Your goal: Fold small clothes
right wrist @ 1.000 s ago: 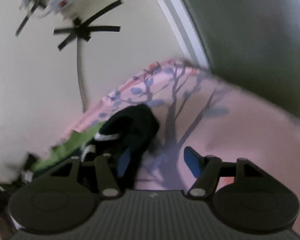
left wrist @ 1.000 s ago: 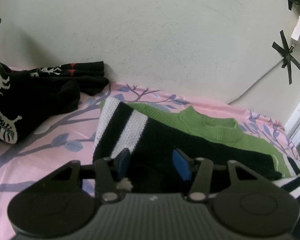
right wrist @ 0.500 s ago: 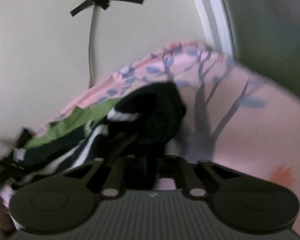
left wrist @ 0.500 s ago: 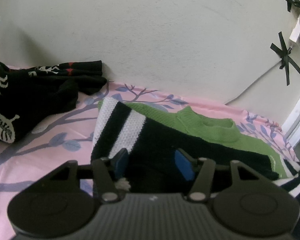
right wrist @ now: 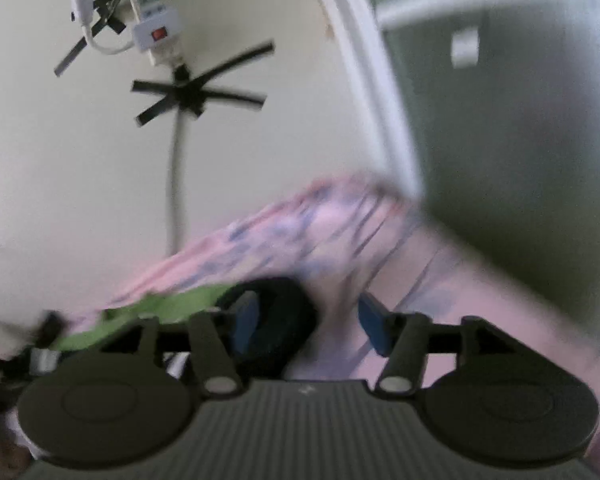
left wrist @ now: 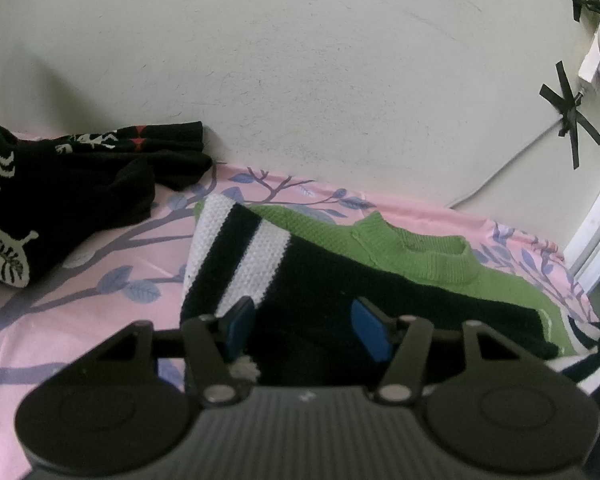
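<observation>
A: Left wrist view. The left gripper (left wrist: 306,326) has its blue pads spread, nothing pinched. The knit sweater (left wrist: 340,280) lies flat on the pink leaf-print sheet (left wrist: 100,300), directly ahead of and under the fingers; its black body fills the gap between the pads.

B: Sleeve?

A: The white-and-black striped sleeve (left wrist: 236,252) is folded over the body, just beyond the left finger. The green collar sits farther back, towards the wall (left wrist: 300,80). A black printed garment (left wrist: 60,184) lies well apart, far left.

B: Right wrist view?

A: Blurred. The right gripper (right wrist: 306,326) also has its pads apart, holding nothing. A black rounded end of the sweater (right wrist: 276,320) lies just ahead, between the pads but nearer the left one; green knit runs leftwards. Power strip (right wrist: 156,28) taped on the wall above.
</observation>
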Demonstrator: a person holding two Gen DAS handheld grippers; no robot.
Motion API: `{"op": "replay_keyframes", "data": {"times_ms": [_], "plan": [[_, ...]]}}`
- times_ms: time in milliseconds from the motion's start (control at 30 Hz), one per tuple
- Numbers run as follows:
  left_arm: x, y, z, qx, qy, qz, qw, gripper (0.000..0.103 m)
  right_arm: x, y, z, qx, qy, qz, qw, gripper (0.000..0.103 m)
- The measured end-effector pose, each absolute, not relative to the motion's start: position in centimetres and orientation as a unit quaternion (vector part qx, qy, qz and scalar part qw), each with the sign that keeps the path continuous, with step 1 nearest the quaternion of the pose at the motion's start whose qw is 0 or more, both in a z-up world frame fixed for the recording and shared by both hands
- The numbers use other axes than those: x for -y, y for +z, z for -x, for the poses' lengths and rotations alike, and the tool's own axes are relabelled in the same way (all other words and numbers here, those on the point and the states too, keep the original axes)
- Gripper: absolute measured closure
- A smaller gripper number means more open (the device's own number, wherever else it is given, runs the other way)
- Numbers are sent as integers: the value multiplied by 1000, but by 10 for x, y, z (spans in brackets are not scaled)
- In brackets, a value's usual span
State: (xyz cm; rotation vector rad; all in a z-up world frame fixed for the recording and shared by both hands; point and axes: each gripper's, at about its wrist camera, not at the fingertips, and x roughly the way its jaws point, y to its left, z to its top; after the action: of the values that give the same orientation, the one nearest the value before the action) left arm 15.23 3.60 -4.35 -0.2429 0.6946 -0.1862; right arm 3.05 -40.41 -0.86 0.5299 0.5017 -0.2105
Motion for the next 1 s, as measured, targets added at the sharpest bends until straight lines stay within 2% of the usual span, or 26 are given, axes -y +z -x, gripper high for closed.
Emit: {"op": "replay_keyframes", "data": {"times_ms": [133, 200, 233, 267, 300, 400, 533, 600, 667, 700, 767, 833, 933, 1000], "plan": [[-36, -43, -152, -339, -93, 119, 929, 46, 396, -39, -57, -269, -85, -309, 908, 52], [-36, -43, -153, -339, -94, 120, 928, 46, 395, -49, -73, -282, -78, -337, 895, 70], [-36, -43, -153, -339, -95, 121, 928, 45, 393, -52, -80, -292, -79, -334, 893, 90], [-37, -43, -153, -339, -96, 122, 928, 45, 389, -51, -84, -297, -83, -313, 898, 99], [-37, -43, -153, -339, -97, 123, 928, 45, 384, -47, -84, -299, -90, -284, 907, 103], [-37, -43, -153, -339, -98, 125, 927, 43, 387, -22, -77, -286, -153, -162, 932, 103], [-36, -43, -153, -339, -98, 122, 928, 42, 387, 9, -81, -233, -295, 118, 919, 103], [-36, -43, -153, -339, -99, 122, 928, 42, 391, 13, -85, -236, -312, 172, 904, 103], [-37, -43, -153, -339, -100, 123, 927, 42, 394, 16, -80, -256, -289, 156, 909, 103], [-38, -43, -153, -339, -100, 124, 927, 42, 397, 16, -73, -256, -279, 130, 916, 100], [-38, -43, -153, -339, -101, 123, 927, 42, 406, 18, -52, -248, -261, 32, 933, 84], [-38, -43, -153, -339, -101, 122, 927, 42, 422, 17, -27, -226, -216, -127, 941, 78], [-38, -43, -153, -339, -101, 122, 927, 41, 444, -3, -8, -199, -120, -383, 894, 51], [-39, -43, -152, -339, -103, 124, 927, 40, 448, -15, -17, -192, -94, -473, 855, 48]]}}
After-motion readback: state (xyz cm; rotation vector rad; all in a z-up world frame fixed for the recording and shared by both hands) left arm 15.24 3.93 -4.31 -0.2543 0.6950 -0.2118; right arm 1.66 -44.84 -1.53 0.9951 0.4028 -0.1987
